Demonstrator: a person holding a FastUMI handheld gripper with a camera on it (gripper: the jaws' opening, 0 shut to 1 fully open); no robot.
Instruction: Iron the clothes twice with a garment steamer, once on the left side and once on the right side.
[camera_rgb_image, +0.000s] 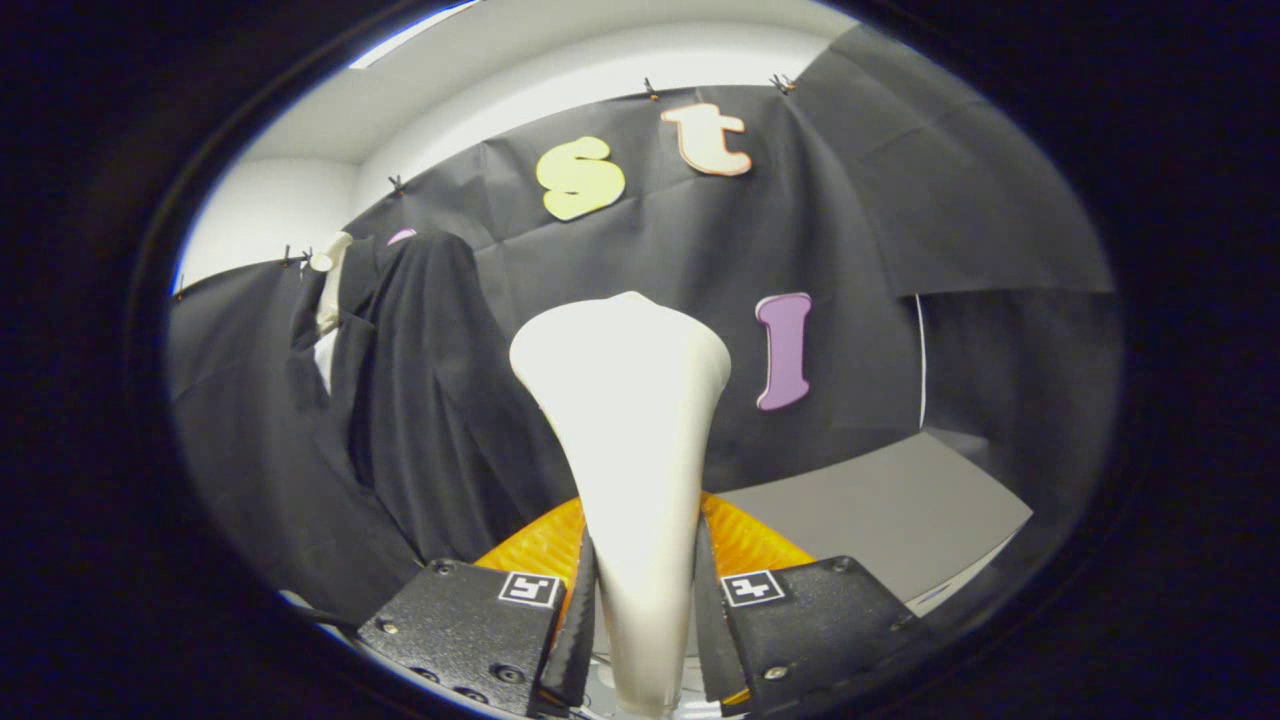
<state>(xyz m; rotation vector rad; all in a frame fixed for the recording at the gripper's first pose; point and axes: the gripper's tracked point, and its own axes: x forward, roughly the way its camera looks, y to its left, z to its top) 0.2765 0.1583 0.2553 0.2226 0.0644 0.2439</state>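
Note:
A white garment steamer (625, 420) stands upright between my fingers, its wide head flaring above them. My gripper (643, 610) is shut on the steamer's narrow handle, both fingers pressing its sides. A black garment (420, 400) hangs on a white hanger (330, 270) beyond and to the left of the steamer, against the booth's black cloth wall. The steamer head is clear of the garment, held apart to its right.
A grey table top (880, 520) lies beyond the fingers to the right. An orange surface (750, 540) shows just behind the fingers. The black cloth wall closes the back, with a white wall and ceiling above it.

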